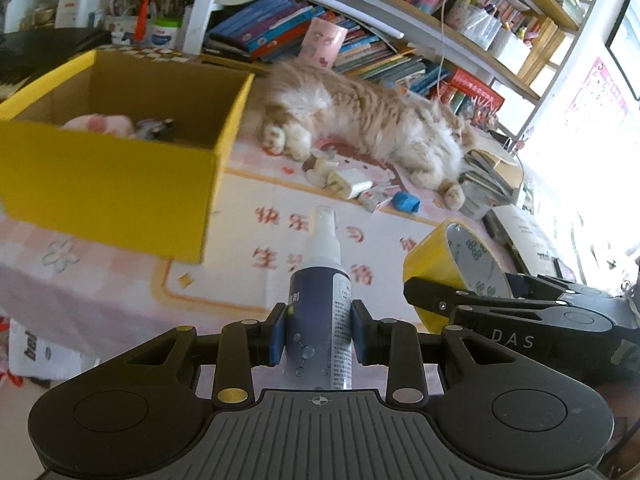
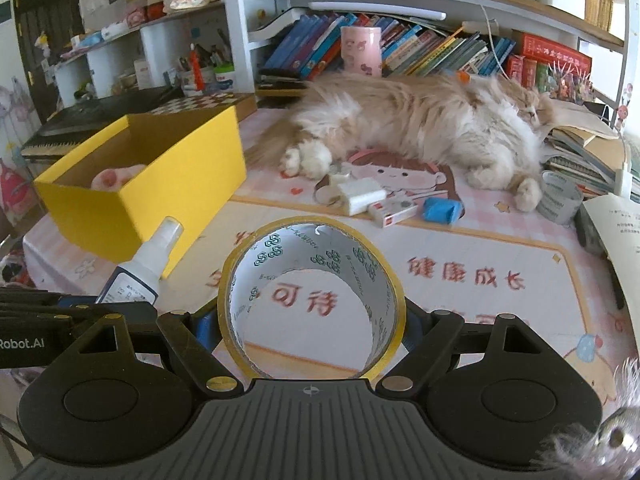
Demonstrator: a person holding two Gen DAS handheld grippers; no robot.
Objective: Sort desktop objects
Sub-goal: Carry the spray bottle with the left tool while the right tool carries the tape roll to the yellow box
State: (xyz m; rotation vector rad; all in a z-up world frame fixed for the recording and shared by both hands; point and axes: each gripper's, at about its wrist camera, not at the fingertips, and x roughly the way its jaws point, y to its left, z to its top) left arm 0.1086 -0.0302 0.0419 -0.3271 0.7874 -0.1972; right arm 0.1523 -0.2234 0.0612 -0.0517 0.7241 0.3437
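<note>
Spray bottle and tape roll held up, yellow box and loose items on the surface

The spray bottle (image 1: 320, 292), dark blue with a white label and clear cap, stands upright, pinched at its body. The yellow tape roll (image 2: 312, 296) is gripped across its outer sides, its printed white core facing the camera, right of the bottle. The open yellow box (image 1: 116, 168) sits far left on the surface, with a pink plush (image 2: 116, 176) inside. Farther off lie a white charger (image 2: 358, 194), a small white box (image 2: 394, 210) and a blue wad (image 2: 442, 210), close together.
</note>
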